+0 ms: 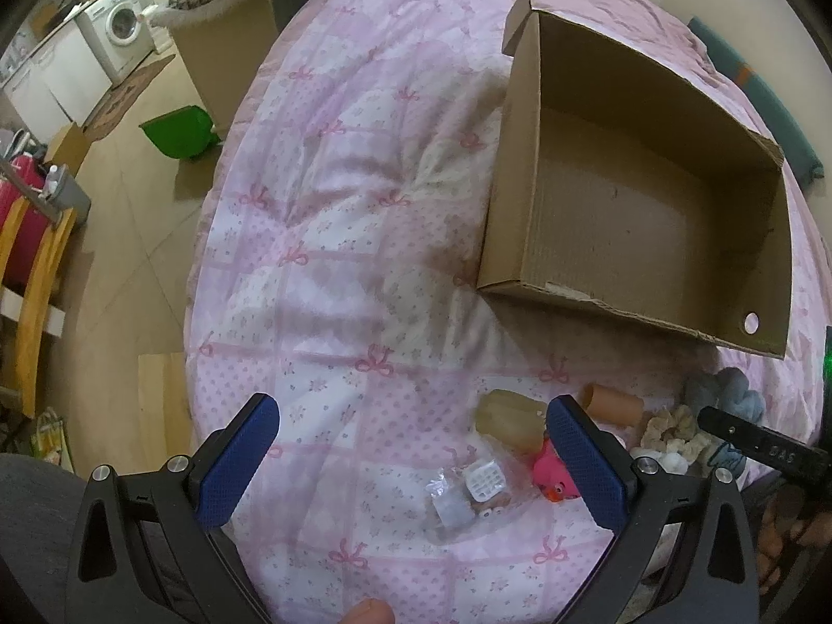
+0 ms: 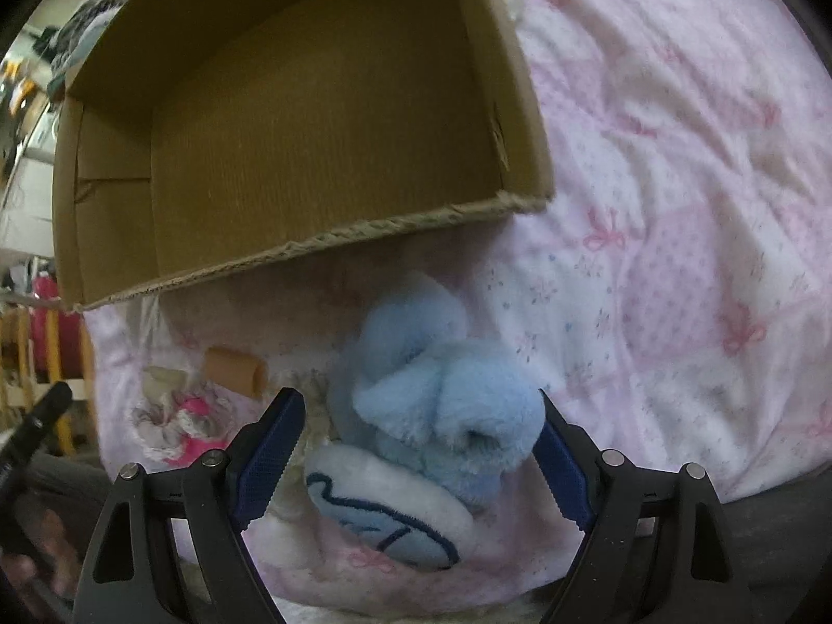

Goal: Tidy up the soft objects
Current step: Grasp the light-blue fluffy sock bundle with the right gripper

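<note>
A pink quilt [image 1: 333,239] printed with bows covers the bed and carries everything else; its left edge drops to a wooden floor [image 1: 135,218], and a wide stretch of bare quilt lies between that edge and the box. The cardboard box [image 1: 525,166] sits open-topped on the quilt beyond the toys, its brown floor bare in both views, and its near wall has a ragged torn rim [image 2: 322,244].

The left gripper [image 1: 413,460] is spread wide above the quilt with nothing between its blue pads [image 1: 242,460]; the right-hand pad stands just in front of a pink rubber duck [image 1: 554,476]. The right gripper [image 2: 421,447] is also spread wide, its pads flanking a light blue plush toy [image 2: 437,390] that fills the gap; whether either pad touches the fur cannot be told.

The plush lies on the quilt just short of the box's near wall, with a white plush piece stitched in blue [image 2: 385,509] under it. To its left lie a tan tube [image 2: 234,369], a cream scrunchie [image 1: 671,431], a yellowish translucent piece [image 1: 507,411] and a clear packet with a white grid piece [image 1: 468,494].
</note>
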`<state>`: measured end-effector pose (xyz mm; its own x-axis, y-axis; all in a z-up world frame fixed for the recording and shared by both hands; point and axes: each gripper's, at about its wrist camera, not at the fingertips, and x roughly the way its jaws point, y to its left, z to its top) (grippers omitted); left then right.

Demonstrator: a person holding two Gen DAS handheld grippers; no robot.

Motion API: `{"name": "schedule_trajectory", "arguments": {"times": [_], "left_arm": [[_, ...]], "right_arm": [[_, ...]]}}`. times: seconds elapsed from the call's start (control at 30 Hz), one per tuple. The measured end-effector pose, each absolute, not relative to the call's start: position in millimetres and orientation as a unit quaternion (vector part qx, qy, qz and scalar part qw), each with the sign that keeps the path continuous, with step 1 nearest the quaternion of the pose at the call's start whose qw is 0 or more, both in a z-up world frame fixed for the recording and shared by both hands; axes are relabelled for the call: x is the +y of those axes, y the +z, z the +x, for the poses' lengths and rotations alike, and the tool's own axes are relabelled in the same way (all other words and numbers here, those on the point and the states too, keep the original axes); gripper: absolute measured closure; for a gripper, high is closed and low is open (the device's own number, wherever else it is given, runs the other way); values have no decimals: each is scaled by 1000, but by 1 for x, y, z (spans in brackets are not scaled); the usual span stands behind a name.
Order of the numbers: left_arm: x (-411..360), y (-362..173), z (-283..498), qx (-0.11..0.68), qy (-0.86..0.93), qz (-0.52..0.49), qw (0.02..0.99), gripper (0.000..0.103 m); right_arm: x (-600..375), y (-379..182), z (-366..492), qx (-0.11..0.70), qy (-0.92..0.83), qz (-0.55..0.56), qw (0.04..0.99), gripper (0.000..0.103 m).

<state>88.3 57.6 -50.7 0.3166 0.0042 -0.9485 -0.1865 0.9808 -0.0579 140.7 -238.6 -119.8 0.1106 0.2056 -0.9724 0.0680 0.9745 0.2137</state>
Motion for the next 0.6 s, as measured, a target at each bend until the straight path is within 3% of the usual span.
{"name": "schedule_trajectory", "arguments": {"times": [0.07, 0.17, 0.3, 0.37, 0.6], "left_arm": [[56, -51, 90, 582, 57, -78, 807, 0], [52, -51, 90, 582, 55, -73, 808, 0], [52, -52, 90, 582, 56, -68, 809, 0], [53, -52, 89, 582, 59, -70, 808, 0], [60, -52, 80, 586, 67, -72, 804, 0]], "right_arm": [[-238, -123, 140, 670, 45, 107, 733, 43], [-250, -130, 139, 675, 39, 144, 723, 62], [-259, -131, 138, 669, 47, 173, 722, 77], [-260, -126, 136, 661, 54, 170, 729, 93], [-267, -84, 121, 613, 99, 182, 762, 93]]}}
